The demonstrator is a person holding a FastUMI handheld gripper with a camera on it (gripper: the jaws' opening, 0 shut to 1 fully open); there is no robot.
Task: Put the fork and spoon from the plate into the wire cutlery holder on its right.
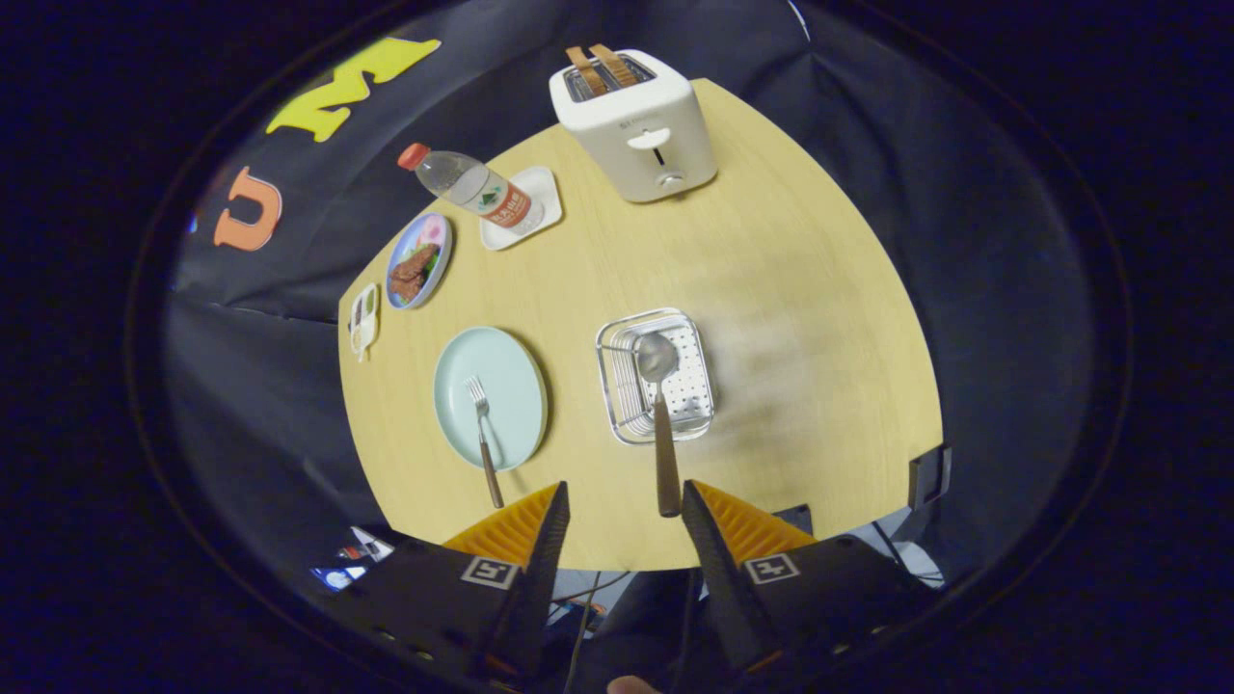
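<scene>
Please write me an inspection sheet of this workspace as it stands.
Surface: wooden table, bare on its right part.
Job's things: fork on the plate; spoon bowl in the wire cutlery holder, handle sticking out toward the fingers.
Clutter: toaster, water bottle on a coaster, food plate.
Grippers: gripper open, holding nothing.
Cables: some below the table edge.
Surroundings: black cloth wall.

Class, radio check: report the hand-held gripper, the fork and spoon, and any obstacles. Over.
Hand-held gripper open, holding nothing. Spoon lying in wire cutlery holder, handle sticking out toward the fingers. Fork still on plate. Nothing blocking the fork.
</scene>
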